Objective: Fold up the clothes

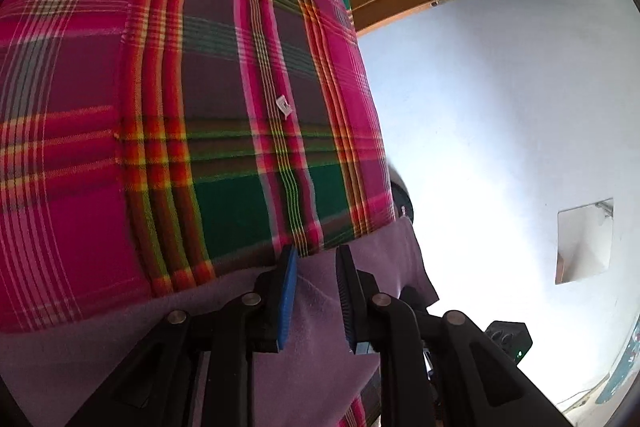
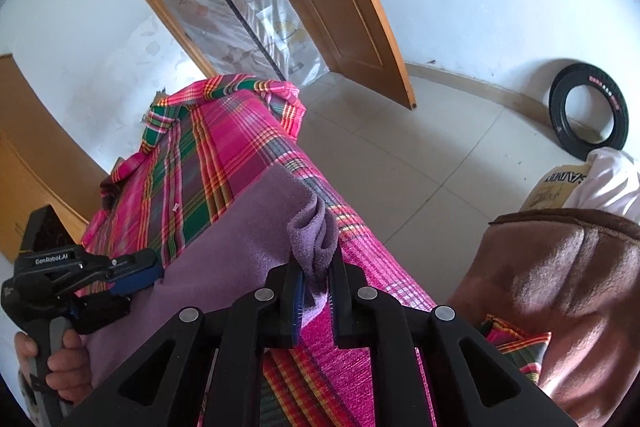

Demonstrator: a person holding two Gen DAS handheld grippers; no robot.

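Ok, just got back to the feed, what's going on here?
A person is folding a purple cloth on a surface covered with a plaid sheet. The right gripper is shut on a bunched corner of the cloth. The left gripper has the cloth's edge between its fingers, though whether it is clamped is unclear. The fold isn't finished yet.

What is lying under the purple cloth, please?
The purple cloth lies on a pink plaid sheet, which shows beyond it and beside it. What the sheet itself covers is hidden.
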